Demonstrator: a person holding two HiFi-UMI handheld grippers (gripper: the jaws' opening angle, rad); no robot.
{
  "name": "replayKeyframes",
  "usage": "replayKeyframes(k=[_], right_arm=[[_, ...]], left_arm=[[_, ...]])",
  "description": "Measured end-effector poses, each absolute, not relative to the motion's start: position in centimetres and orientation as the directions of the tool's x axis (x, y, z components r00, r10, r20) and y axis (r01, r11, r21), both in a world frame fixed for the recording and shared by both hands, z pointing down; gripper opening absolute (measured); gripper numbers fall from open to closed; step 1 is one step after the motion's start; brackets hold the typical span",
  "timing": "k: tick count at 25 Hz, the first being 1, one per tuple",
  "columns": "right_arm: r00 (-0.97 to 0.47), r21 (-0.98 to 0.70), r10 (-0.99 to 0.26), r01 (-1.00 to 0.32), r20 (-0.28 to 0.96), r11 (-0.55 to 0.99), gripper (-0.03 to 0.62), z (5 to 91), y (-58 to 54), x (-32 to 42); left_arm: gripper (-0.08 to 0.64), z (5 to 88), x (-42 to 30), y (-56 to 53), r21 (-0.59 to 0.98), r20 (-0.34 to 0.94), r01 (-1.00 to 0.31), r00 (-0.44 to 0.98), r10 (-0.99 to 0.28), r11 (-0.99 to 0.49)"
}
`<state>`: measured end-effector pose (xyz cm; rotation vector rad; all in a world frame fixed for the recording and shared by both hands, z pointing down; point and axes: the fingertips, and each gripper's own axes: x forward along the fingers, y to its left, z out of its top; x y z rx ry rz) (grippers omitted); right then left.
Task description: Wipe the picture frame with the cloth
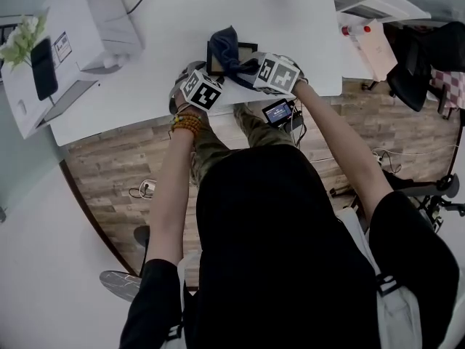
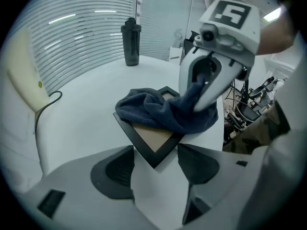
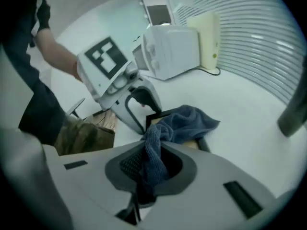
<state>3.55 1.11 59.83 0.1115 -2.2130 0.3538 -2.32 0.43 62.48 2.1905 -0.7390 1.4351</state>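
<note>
On white table (image 1: 290, 20), mid-wipe: clenching cloth (image 3: 187, 121) in right gripper (image 3: 146, 162), draped over flat frame (image 2: 153, 140); straddling its corner with spread left gripper (image 2: 156, 153). Next, drag across bare part.

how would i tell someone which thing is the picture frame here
On the white table, look at the near edge right in front of the person. The picture frame lies flat there, half under a dark blue cloth. Its thin black rim around a tan panel sets it apart from the white box and the tall dark bottle.
</note>
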Motion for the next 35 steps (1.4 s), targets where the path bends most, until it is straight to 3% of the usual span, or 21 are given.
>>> replayKeyframes(k=[2, 4, 6, 9, 14, 17, 19, 21, 23, 25, 31, 33, 35], right_arm=[[-0.591, -0.156, -0.065, -0.314, 0.804, 0.936, 0.015, 58.8, -1.8, 5.7], [-0.452, 0.031, -0.218, -0.385, 0.865, 0.922, 0.015, 59.2, -4.4, 8.7], [-0.372, 0.142, -0.282, -0.362, 0.884, 0.921, 0.015, 60.7, -5.0, 9.5], [-0.361, 0.222, -0.332, -0.314, 0.871, 0.923, 0.014, 61.5, -5.5, 7.5], [-0.495, 0.151, -0.197, -0.131, 0.846, 0.98, 0.014, 62.0, -3.3, -1.7], [-0.559, -0.011, -0.053, -0.111, 0.828, 0.994, 0.015, 61.3, -2.5, -3.3], [-0.663, -0.181, 0.049, -0.131, 0.747, 0.975, 0.015, 59.6, -2.2, -2.0], [-0.707, -0.191, -0.014, -0.21, 0.707, 0.959, 0.015, 57.7, -4.0, 0.9], [-0.631, -0.03, -0.15, -0.266, 0.761, 0.963, 0.015, 57.5, -6.6, 4.1], [-0.53, 0.123, -0.221, -0.213, 0.819, 0.969, 0.015, 59.1, -7.6, 5.0], [-0.554, 0.153, -0.2, -0.13, 0.808, 0.98, 0.014, 61.7, -5.0, -4.3], [-0.635, -0.019, -0.103, -0.182, 0.766, 0.983, 0.015, 61.3, -4.8, -5.0], [-0.762, -0.261, 0.009, -0.211, 0.648, 0.942, 0.015, 59.2, -5.0, -3.6]], left_arm=[[0.288, 62.5, -2.3, 0.5, 0.058, 0.921, -0.635, 0.331, -0.203, -0.77], [0.288, 62.5, -2.2, 0.5, 0.059, 0.92, -0.632, 0.336, -0.204, -0.773], [0.288, 62.5, -2.3, 0.5, 0.059, 0.917, -0.627, 0.341, -0.206, -0.777], [0.29, 62.4, -2.3, 0.5, 0.061, 0.91, -0.612, 0.359, -0.208, -0.788], [0.288, 62.4, -2.3, 0.4, 0.051, 0.911, -0.609, 0.354, -0.213, -0.791], [0.288, 62.3, -2.3, 0.2, 0.047, 0.909, -0.619, 0.353, -0.224, -0.784], [0.287, 62.3, -2.2, 0.6, 0.057, 0.91, -0.618, 0.354, -0.213, -0.784], [0.285, 62.3, -2.1, 0.7, 0.062, 0.911, -0.612, 0.357, -0.205, -0.789], [0.285, 62.4, -2.1, 0.4, 0.057, 0.908, -0.606, 0.362, -0.211, -0.793], [0.287, 62.4, -2.3, 0.5, 0.053, 0.909, -0.605, 0.358, -0.212, -0.795], [0.284, 62.3, -2.3, 0.2, 0.054, 0.913, -0.596, 0.355, -0.202, -0.801], [0.279, 62.4, -2.6, 0.3, 0.052, 0.915, -0.602, 0.348, -0.203, -0.797], [0.279, 62.6, -2.5, 0.4, 0.051, 0.921, -0.599, 0.338, -0.195, -0.799]])
